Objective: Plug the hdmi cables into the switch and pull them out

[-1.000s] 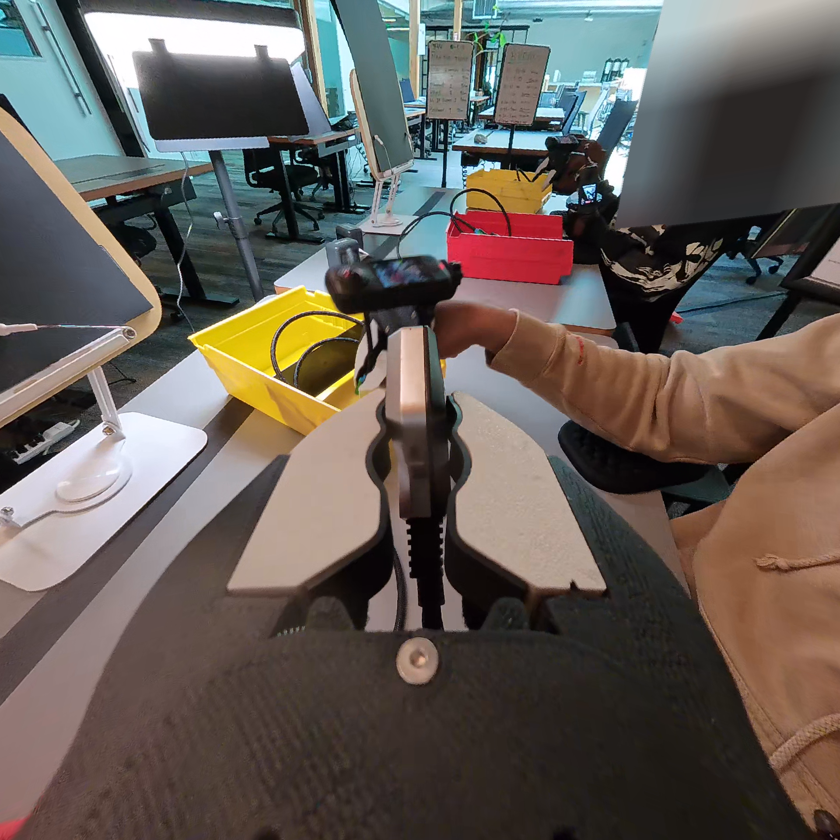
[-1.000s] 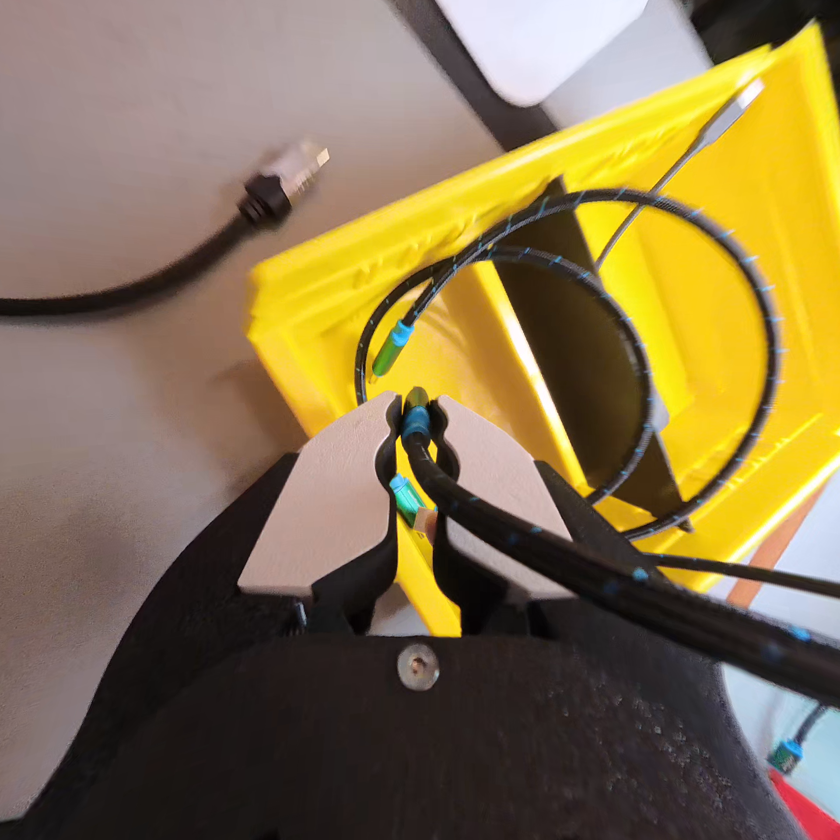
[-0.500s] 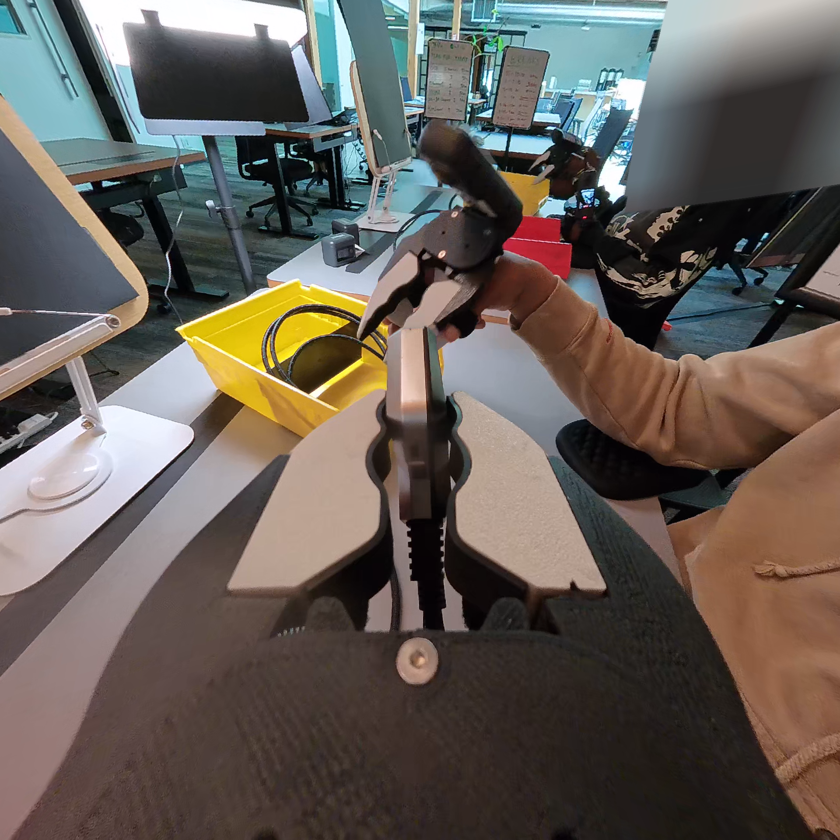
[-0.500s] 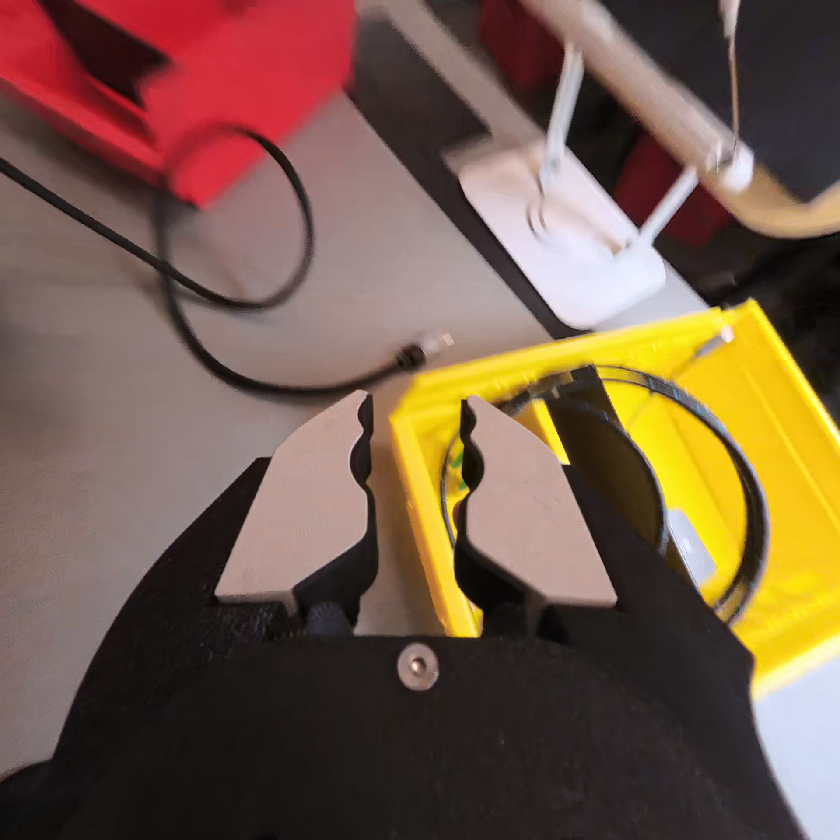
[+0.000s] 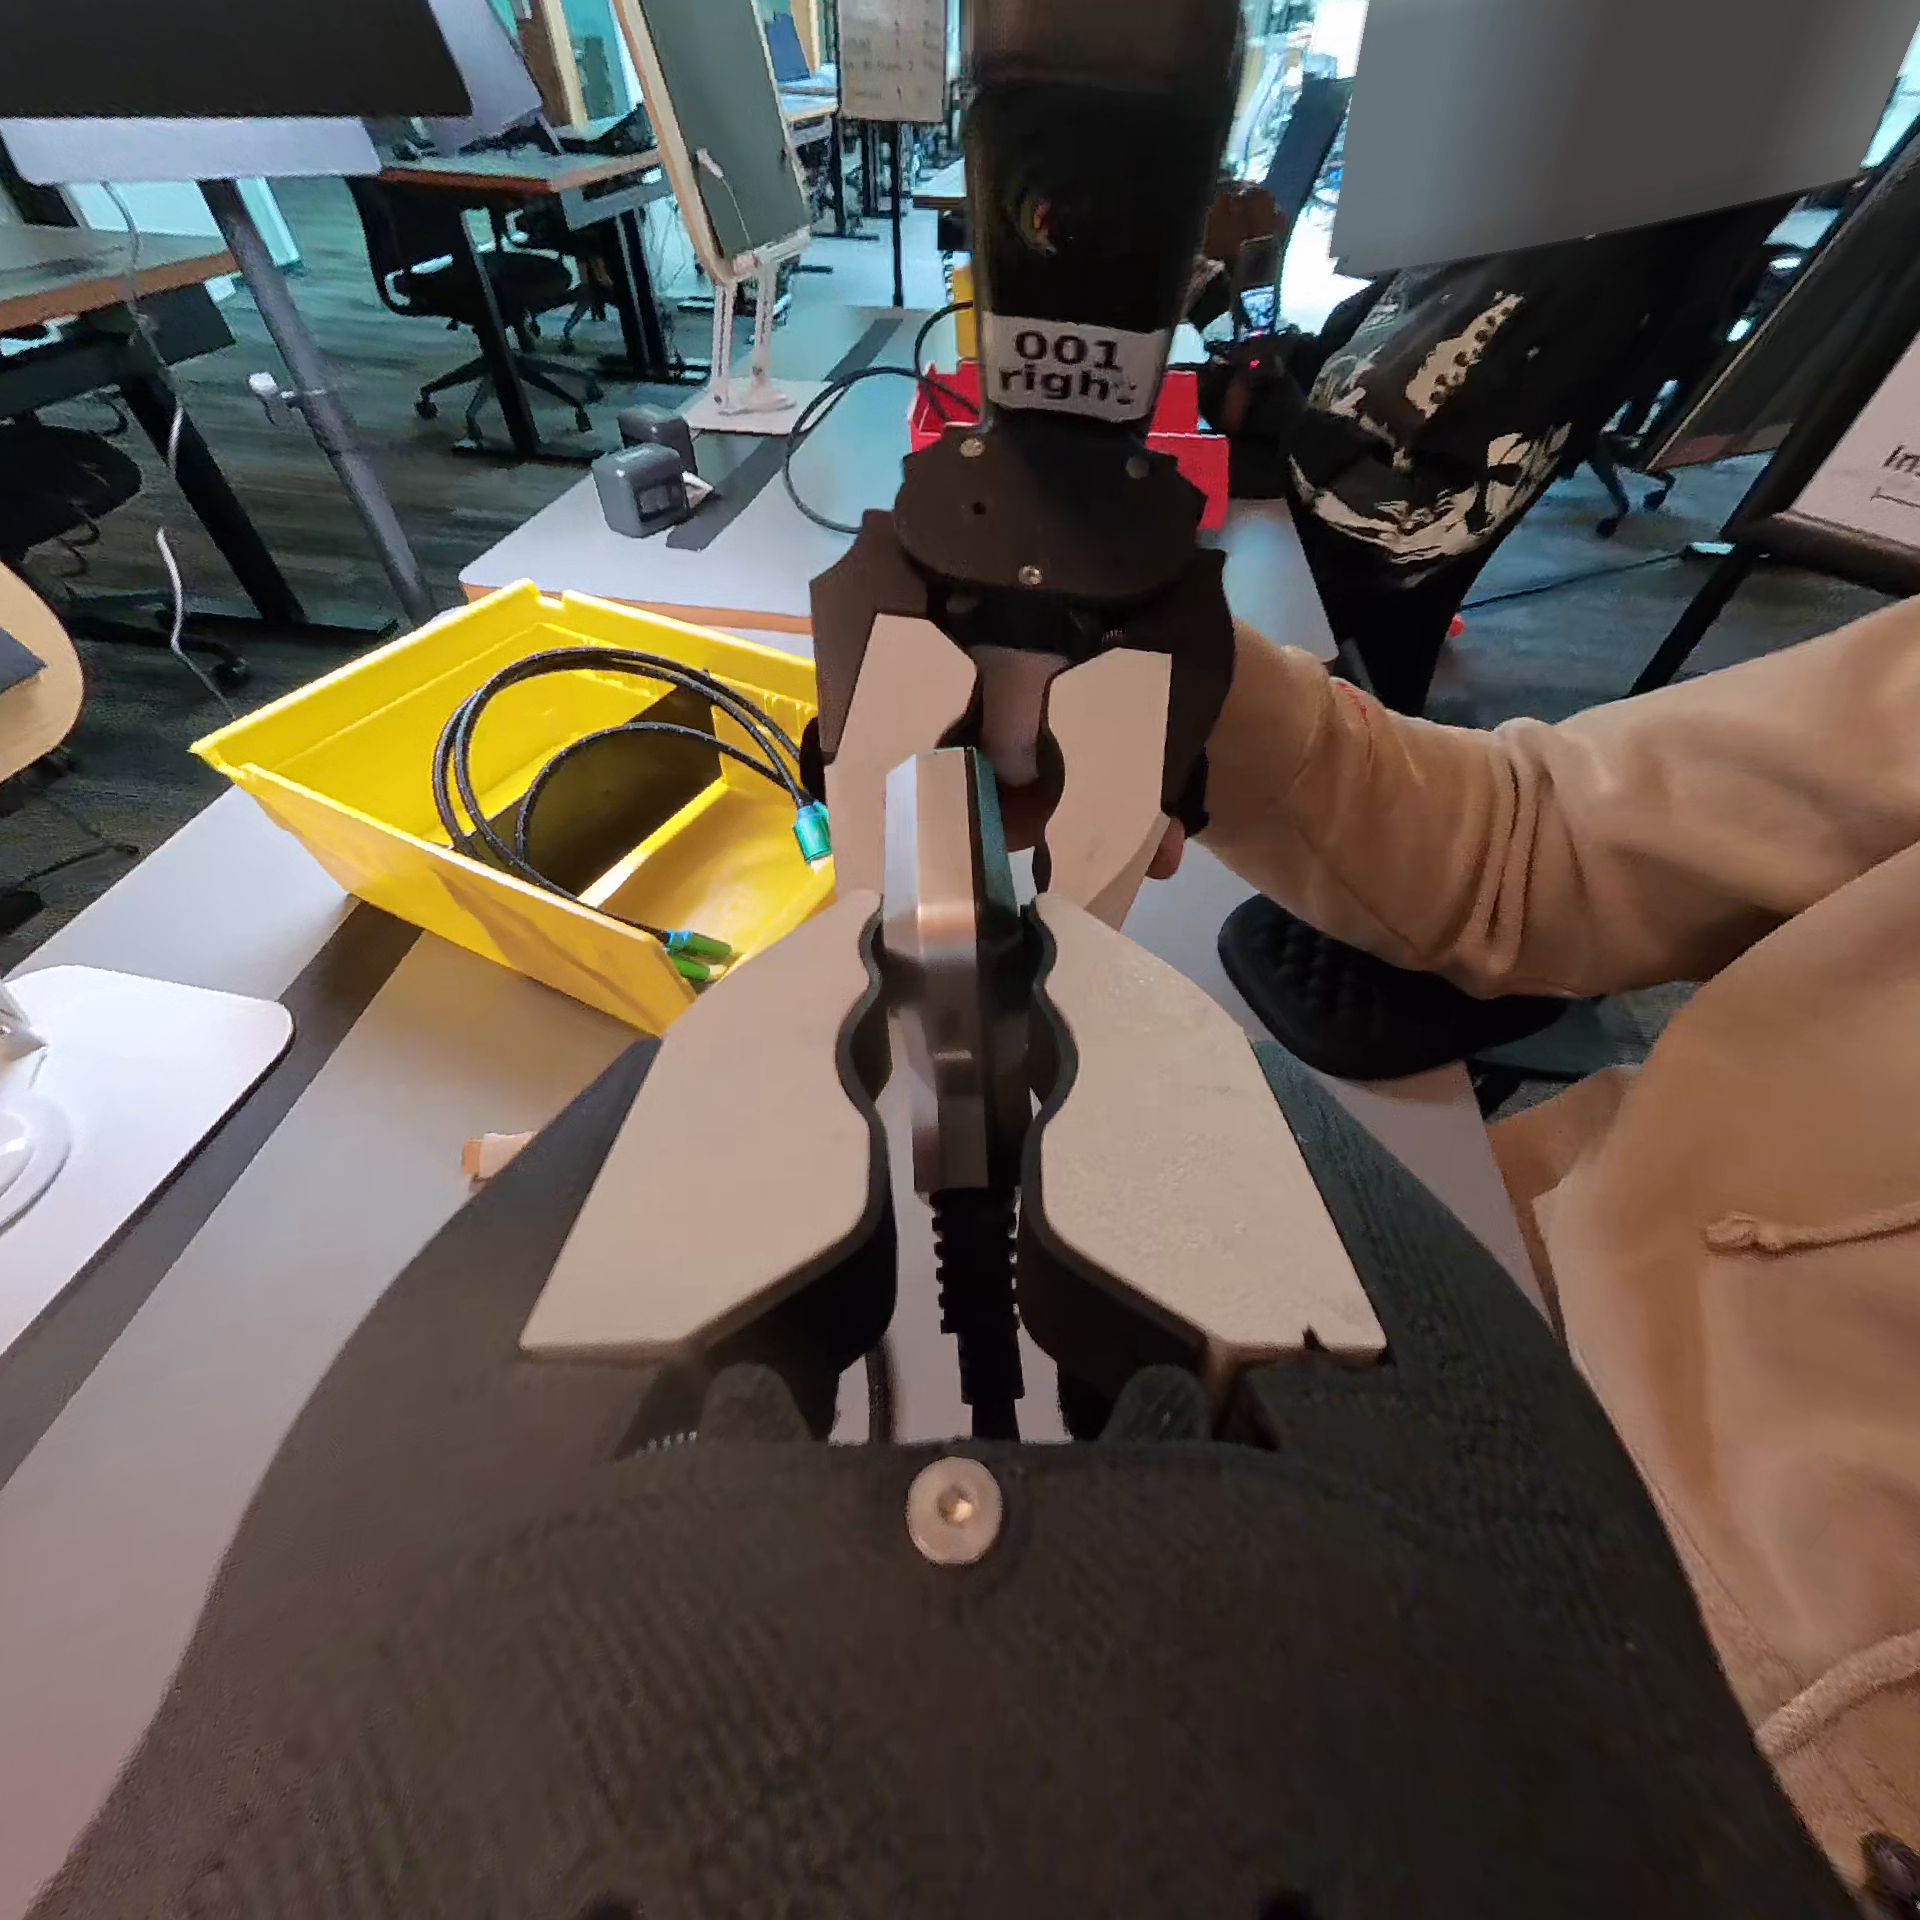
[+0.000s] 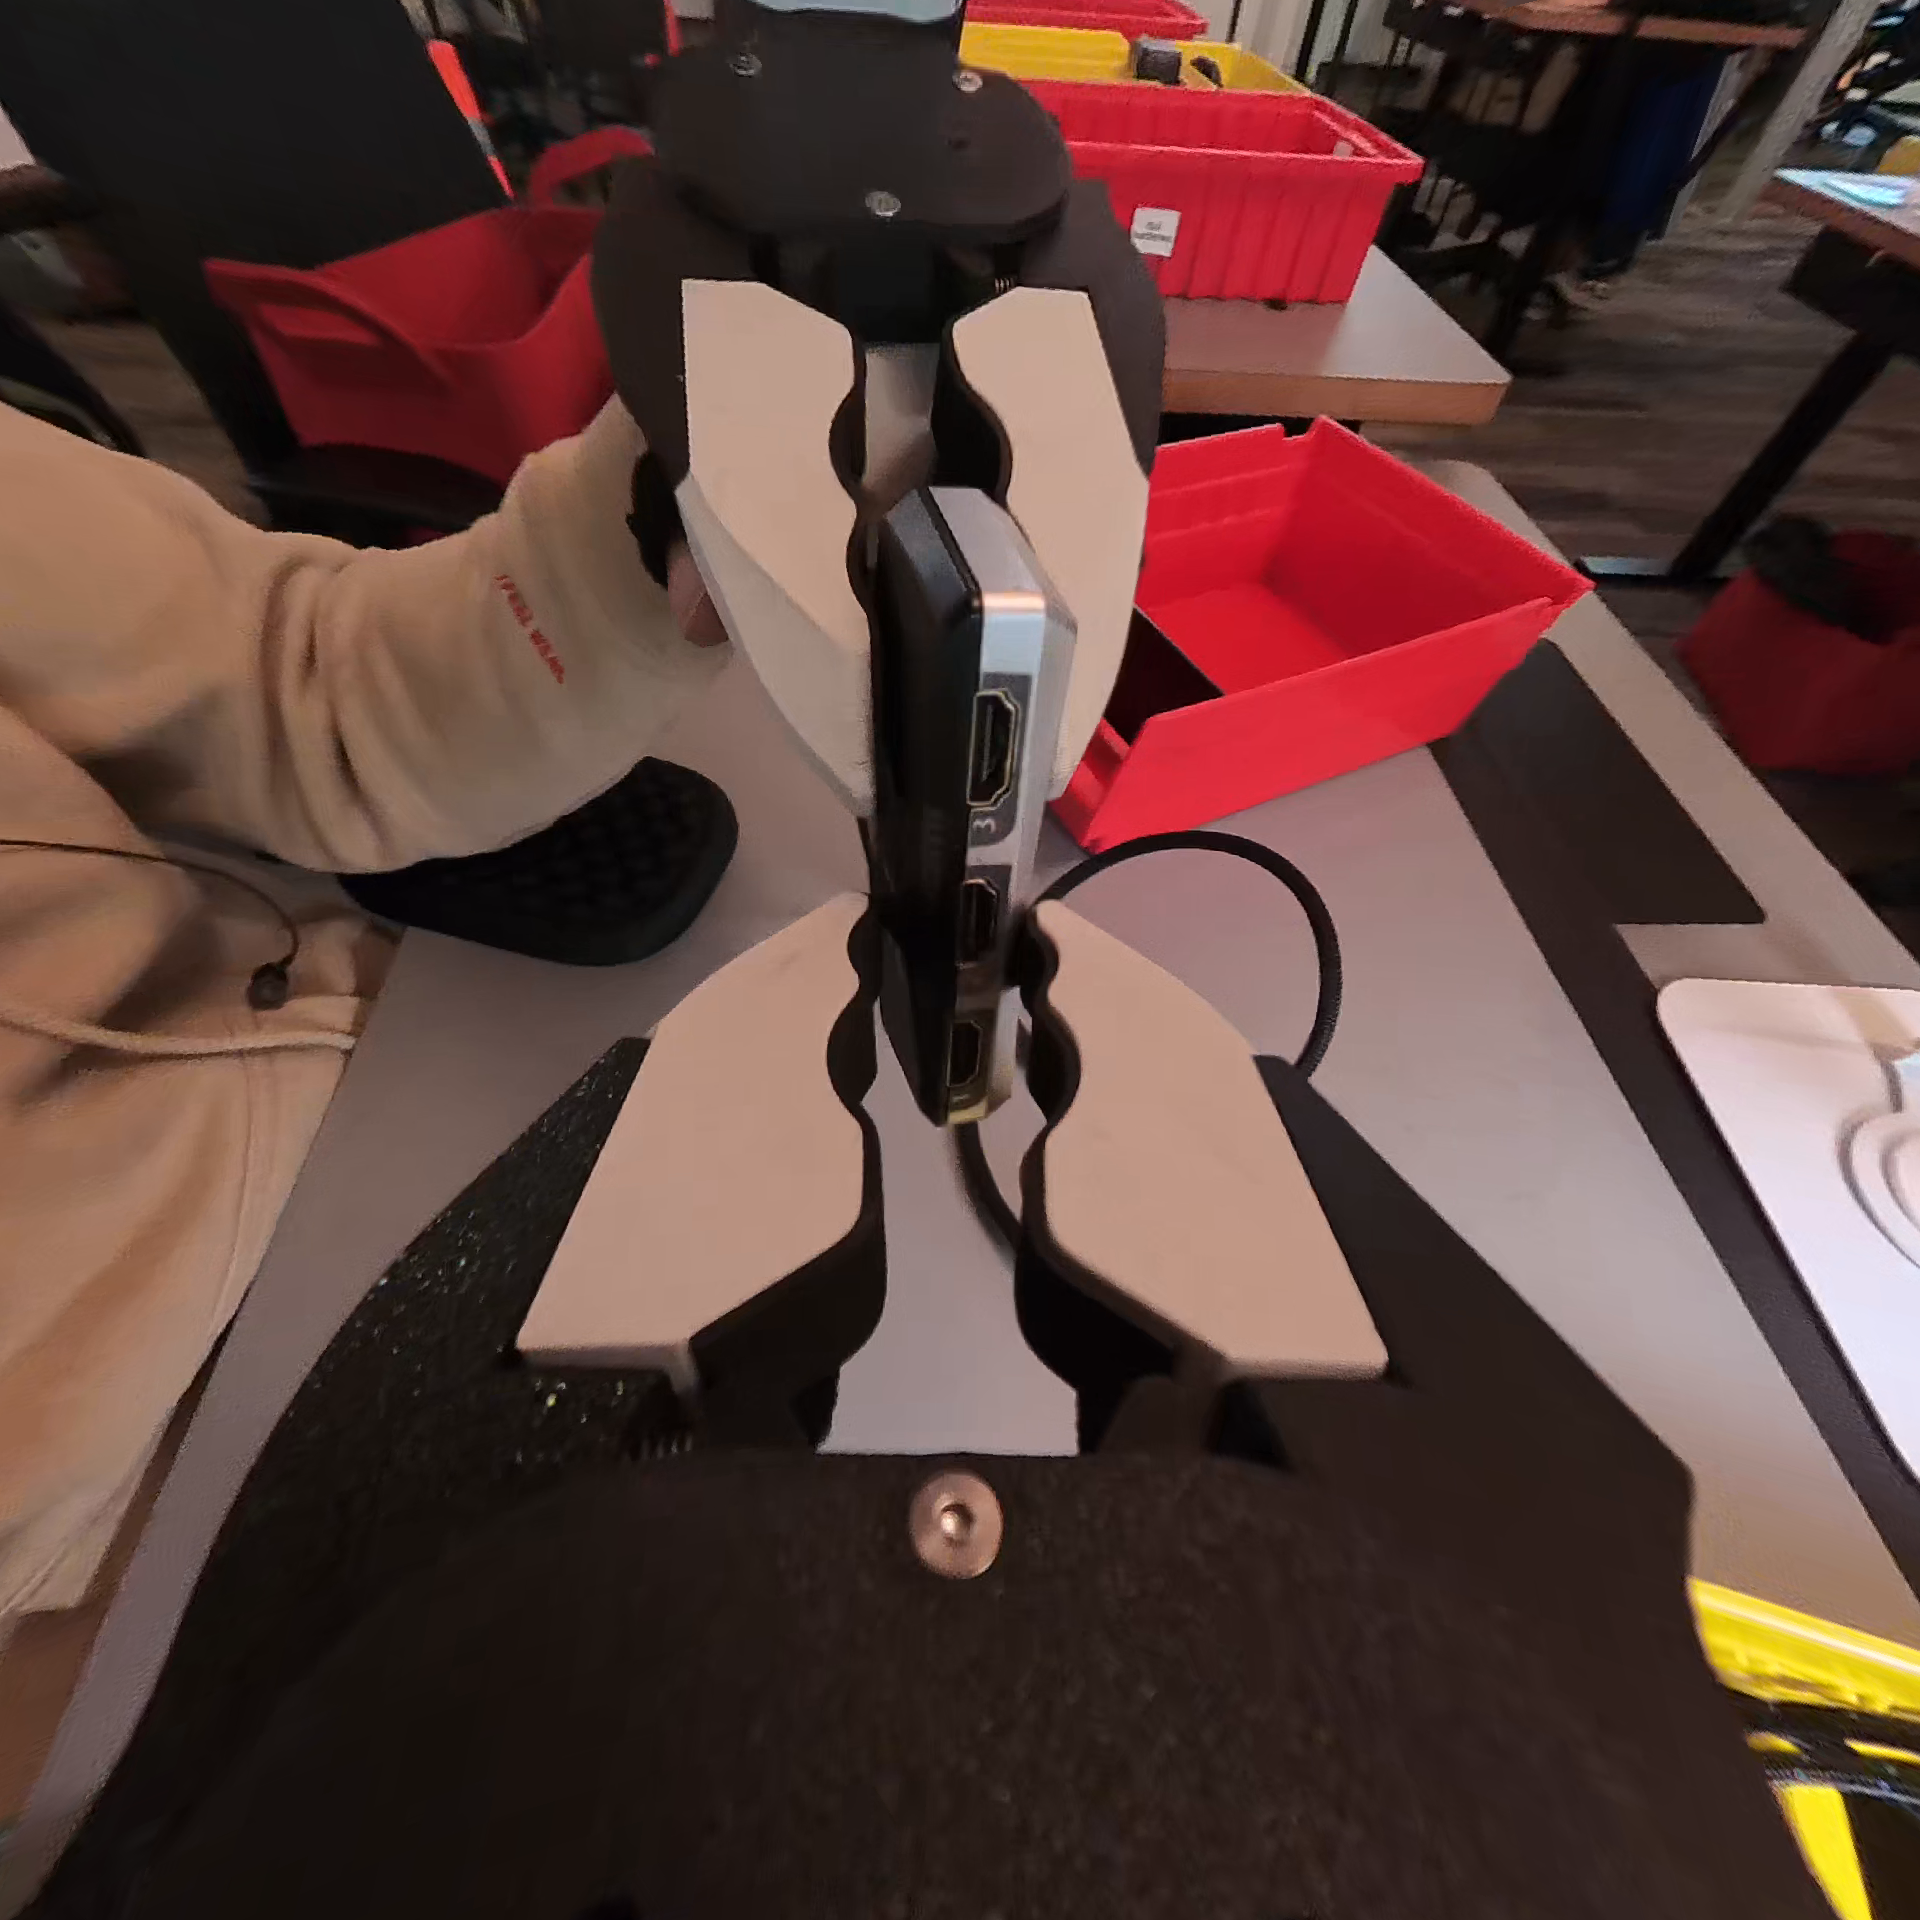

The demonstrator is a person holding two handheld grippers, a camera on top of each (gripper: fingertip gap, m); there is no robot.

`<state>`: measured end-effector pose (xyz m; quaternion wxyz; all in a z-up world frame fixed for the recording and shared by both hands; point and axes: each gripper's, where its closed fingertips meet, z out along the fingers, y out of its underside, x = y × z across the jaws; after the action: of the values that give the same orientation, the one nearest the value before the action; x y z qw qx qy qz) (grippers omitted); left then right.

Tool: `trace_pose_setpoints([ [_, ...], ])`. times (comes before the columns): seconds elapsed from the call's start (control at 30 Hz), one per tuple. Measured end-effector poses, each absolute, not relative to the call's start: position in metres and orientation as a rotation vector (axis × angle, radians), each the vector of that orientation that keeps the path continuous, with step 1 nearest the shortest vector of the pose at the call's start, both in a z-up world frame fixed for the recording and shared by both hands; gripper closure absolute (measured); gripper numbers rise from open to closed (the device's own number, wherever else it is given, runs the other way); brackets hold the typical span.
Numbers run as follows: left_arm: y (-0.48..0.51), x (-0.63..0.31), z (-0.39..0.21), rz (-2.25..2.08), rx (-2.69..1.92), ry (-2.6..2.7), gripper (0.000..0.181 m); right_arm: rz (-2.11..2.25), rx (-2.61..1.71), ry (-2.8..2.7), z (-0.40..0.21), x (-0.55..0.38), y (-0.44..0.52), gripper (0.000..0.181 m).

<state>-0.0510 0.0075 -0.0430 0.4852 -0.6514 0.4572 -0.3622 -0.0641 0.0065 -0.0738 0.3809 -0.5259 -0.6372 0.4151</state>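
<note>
The left gripper (image 5: 951, 914), low in the centre of the left wrist view, is clamped on the switch (image 5: 940, 935), which stands on edge above the grey table (image 5: 312, 1195). Half a second ago the right gripper (image 6: 945, 925) hovered with fingers spread over the yellow bin (image 5: 343, 831); it has now swung round to face the left one, its fingers apart on either side of the switch's near end, whether touching it I cannot tell. The hdmi cables (image 5: 582, 748) lie coiled in the bin, left of centre. A red bin (image 6: 1351, 644) sits at right in the right wrist view.
</note>
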Motion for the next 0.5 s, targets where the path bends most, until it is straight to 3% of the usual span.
trace_pose_setpoints([
  [0.23, 0.022, -0.092, -0.015, -0.976, -1.485, 0.908, 0.148, 1.093, -1.331, -1.711, -0.084, -0.037, 0.01, 0.158],
  [0.5, 0.116, -0.155, -0.173, -0.39, -2.181, 0.739, 0.135, 1.141, -1.319, -1.81, -0.092, -0.016, 0.001, 0.159],
])
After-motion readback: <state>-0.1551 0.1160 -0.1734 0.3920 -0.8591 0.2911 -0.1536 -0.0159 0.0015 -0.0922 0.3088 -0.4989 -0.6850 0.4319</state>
